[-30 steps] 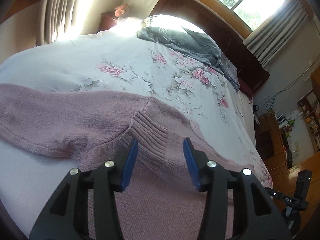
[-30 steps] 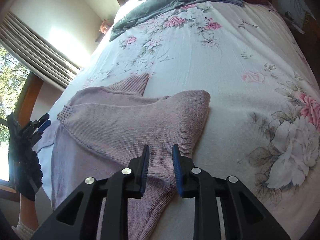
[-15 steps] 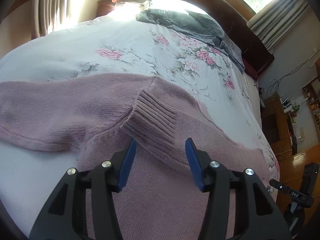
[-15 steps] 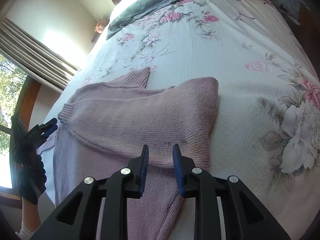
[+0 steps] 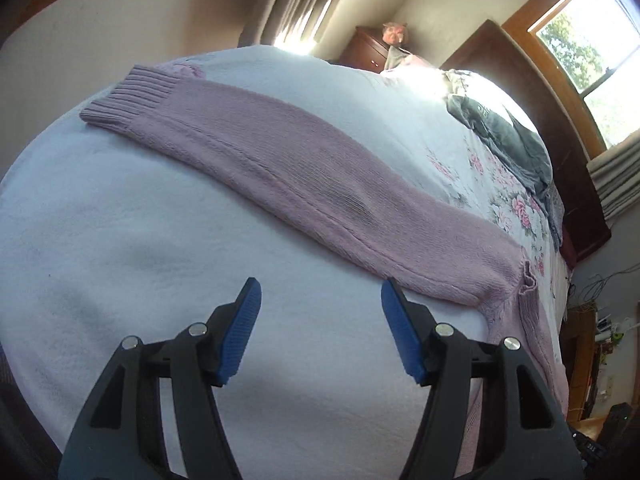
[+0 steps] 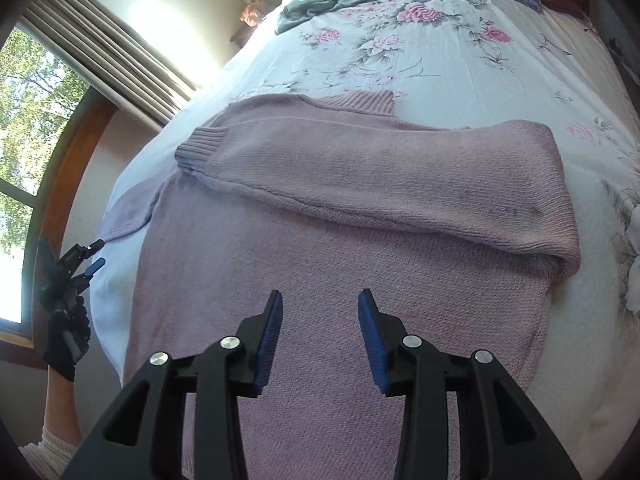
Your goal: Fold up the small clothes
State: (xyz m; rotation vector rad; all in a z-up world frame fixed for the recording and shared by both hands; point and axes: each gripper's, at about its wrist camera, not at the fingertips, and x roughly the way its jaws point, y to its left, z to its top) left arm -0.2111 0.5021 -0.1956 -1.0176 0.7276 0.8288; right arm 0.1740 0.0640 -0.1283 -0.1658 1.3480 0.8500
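Observation:
A pink knitted sweater [image 6: 320,248] lies flat on the bed, collar [image 6: 360,102] toward the pillows. One sleeve [image 6: 400,172] is folded across its chest, the cuff [image 6: 200,148] pointing left. My right gripper [image 6: 320,312] hovers open over the sweater's lower body with nothing between its fingers. The other sleeve [image 5: 320,184] stretches out over the white sheet and ends in a ribbed cuff [image 5: 128,100]. My left gripper [image 5: 320,308] is open just short of that sleeve and holds nothing. It also shows at the bed's left edge as the left gripper [image 6: 80,264], in a gloved hand [image 6: 64,344].
The floral bedsheet [image 6: 440,52] covers the bed. Grey folded clothes [image 5: 508,132] lie near the dark wooden headboard [image 5: 540,100]. A nightstand [image 5: 368,54] stands in the corner, with curtains and windows behind. Shelves and cables are past the bed's right side.
My left gripper has left the collar and swung over to the outstretched sleeve. The right gripper's jaws stand wider, and it now sits lower over the sweater's body.

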